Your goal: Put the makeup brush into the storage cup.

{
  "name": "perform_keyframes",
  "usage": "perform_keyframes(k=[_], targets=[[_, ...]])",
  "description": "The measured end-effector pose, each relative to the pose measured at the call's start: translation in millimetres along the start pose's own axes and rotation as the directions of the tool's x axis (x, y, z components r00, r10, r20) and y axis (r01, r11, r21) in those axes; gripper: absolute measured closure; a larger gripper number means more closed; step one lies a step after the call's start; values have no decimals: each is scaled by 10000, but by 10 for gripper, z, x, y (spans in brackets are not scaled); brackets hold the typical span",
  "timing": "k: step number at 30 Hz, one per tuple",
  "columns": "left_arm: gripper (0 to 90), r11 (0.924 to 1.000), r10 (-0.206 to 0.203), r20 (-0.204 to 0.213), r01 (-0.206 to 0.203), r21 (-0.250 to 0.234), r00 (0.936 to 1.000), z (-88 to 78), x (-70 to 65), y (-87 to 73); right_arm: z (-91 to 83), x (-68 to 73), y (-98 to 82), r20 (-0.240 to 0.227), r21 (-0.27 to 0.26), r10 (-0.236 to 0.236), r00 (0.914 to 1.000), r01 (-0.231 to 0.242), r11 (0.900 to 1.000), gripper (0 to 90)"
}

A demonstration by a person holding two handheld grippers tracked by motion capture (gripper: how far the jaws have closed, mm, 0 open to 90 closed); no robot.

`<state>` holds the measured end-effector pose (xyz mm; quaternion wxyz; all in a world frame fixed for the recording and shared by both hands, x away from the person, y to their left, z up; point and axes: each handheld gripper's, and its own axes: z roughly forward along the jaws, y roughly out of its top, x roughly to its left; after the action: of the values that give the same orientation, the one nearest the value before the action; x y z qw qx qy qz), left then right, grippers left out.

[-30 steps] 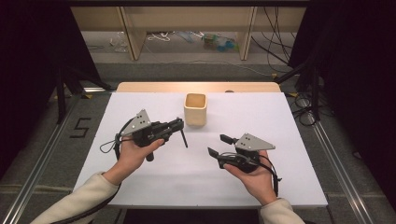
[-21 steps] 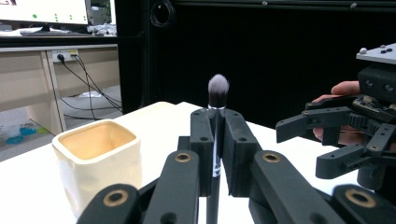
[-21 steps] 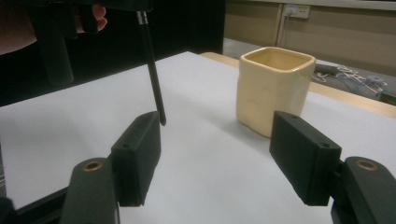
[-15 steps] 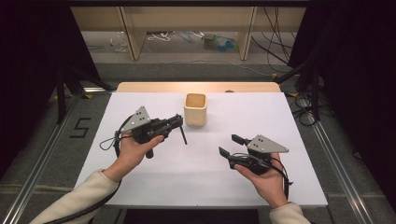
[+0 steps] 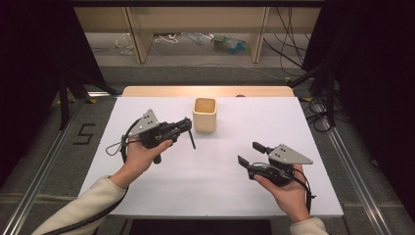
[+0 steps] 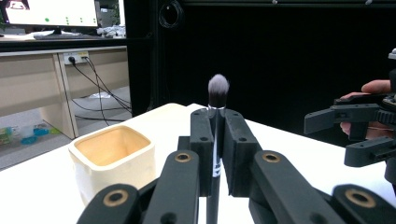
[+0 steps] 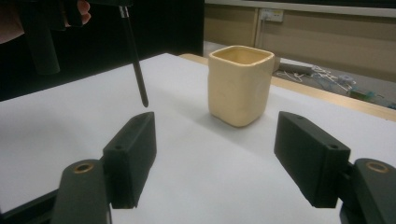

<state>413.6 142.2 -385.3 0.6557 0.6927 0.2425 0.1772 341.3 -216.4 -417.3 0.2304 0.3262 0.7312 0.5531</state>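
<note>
My left gripper (image 5: pixel 187 124) is shut on a thin black makeup brush (image 5: pixel 192 139) just left of a cream square cup (image 5: pixel 204 115). The handle points down toward the white table and hangs above it. In the left gripper view the brush's grey-white bristles (image 6: pixel 218 88) rise above the closed jaws, and the cup (image 6: pixel 112 154) stands empty at the left. My right gripper (image 5: pixel 249 152) hovers at the right front of the table, aimed at the cup (image 7: pixel 240 84). Its jaws have just been opening and stand open with nothing between them. The brush handle (image 7: pixel 134 56) hangs at the upper left of the right gripper view.
A white sheet (image 5: pixel 220 196) covers the table, and a strip of bare wood (image 5: pixel 161 91) shows at its far edge. Beyond that are shelf legs and loose cables on the floor (image 5: pixel 215 41). Dark curtains flank both sides.
My right gripper has shifted to the right, away from the table's middle, and its jaws stand wider. The left gripper and the brush have stayed put.
</note>
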Motion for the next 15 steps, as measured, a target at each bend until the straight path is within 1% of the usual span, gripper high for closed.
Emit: perform_keyframes(k=[1,3,4,6,10,13,15], targets=[[836,10000,22,-11,-22,5,10000,4,2,2,-10,-7,-3,113,-50,-61,9999,61,10000,302],[836,10000,53,-38,-53,15,10000,10,8,9,-27,-8,-11,191,-46,48,9998,-47,10000,297],[836,10000,70,-45,-70,21,10000,13,10,11,-43,-17,-11,158,61,9,9999,-10,10000,296],[836,10000,73,-89,-73,9,9999,22,9,15,-46,-17,-18,166,-50,39,9999,-38,10000,293],[836,9999,131,-87,-131,-2,9999,38,14,23,-74,-20,-23,250,-17,-19,9997,19,10000,288],[836,9999,117,-143,-117,9,9998,46,23,30,-89,-20,-33,294,-58,67,9995,-65,10000,285],[836,9999,101,-182,-101,-1,9998,50,28,38,-89,-22,-45,221,-144,131,9997,-127,9998,284]])
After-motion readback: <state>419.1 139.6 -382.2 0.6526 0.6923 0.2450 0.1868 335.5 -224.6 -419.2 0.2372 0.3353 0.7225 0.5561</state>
